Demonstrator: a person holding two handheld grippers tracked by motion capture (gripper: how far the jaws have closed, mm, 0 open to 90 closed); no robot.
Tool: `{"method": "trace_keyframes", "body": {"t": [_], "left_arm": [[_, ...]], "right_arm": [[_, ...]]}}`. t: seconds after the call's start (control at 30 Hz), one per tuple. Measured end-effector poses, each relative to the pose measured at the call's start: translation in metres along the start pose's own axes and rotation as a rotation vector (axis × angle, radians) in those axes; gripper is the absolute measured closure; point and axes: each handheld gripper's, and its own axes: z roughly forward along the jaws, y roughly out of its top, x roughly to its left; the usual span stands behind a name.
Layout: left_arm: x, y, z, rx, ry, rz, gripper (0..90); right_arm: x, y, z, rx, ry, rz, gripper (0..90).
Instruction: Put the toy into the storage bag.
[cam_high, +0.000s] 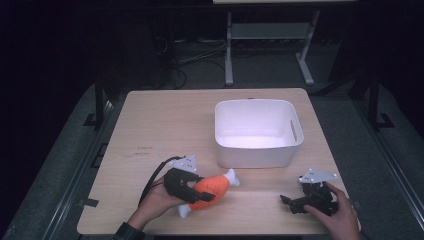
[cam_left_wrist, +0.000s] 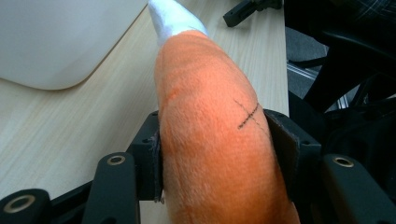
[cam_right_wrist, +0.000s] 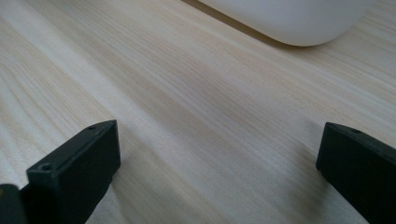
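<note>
Between the left gripper's (cam_high: 192, 191) fingers (cam_left_wrist: 147, 154) sits the orange plush drumstick (cam_high: 209, 192), pinched across its fat middle, probably so it carries level to the white bin (cam_high: 258, 131) just beyond. Off to their side, the right gripper (cam_high: 295, 202) rests on the bench (cam_high: 165, 120), fingers (cam_right_wrist: 77, 170) spread wide and holding nothing.

our left hand (cam_high: 156, 200) comes in from the near edge with its left tool (cam_high: 196, 192) angled to the right, jaws clamped on both sides of something soft. our right hand (cam_high: 340, 212) holds the right tool (cam_high: 289, 202) low, pointing left, jaws spread wide.
</note>
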Motion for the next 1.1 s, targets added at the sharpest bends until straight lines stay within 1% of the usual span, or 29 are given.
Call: {"method": "trace_keyframes", "body": {"t": [0.1, 0.17, 0.2, 0.5, 0.6, 0.77, 0.87, 1.1], "left_arm": [[0.0, 0.002, -0.002, -0.005, -0.004, 0.006, 43.9], [-0.001, 0.004, -0.003, 0.0, -0.005, 0.017, 43.9], [-0.001, 0.005, -0.004, -0.005, -0.005, 0.015, 44.0], [0.0, 0.017, -0.013, -0.018, -0.002, 0.043, 43.9], [0.0, 0.022, -0.016, -0.034, -0.014, 0.051, 43.7], [-0.001, 0.028, -0.019, -0.035, -0.015, 0.069, 43.6], [-0.002, 0.033, -0.021, -0.047, -0.028, 0.077, 43.6], [-0.003, 0.047, -0.025, -0.044, -0.027, 0.107, 43.6]], "right_arm": [[0.0, 0.0, 0.0, 0.0, 0.0, 0.0, 0.0], [0.0, 0.0, 0.0, 0.0, 0.0, 0.0, 0.0], [0.0, 0.0, 0.0, 0.0, 0.0, 0.0, 0.0], [0.0, 0.0, 0.0, 0.0, 0.0, 0.0, 0.0], [0.0, 0.0, 0.0, 0.0, 0.0, 0.0, 0.0], [0.0, 0.0, 0.0, 0.0, 0.0, 0.001, 0.0], [0.0, 0.0, 0.0, 0.0, 0.001, 0.001, 0.0], [0.0, 0.0, 0.0, 0.0, 0.002, 0.001, 0.0]]}}
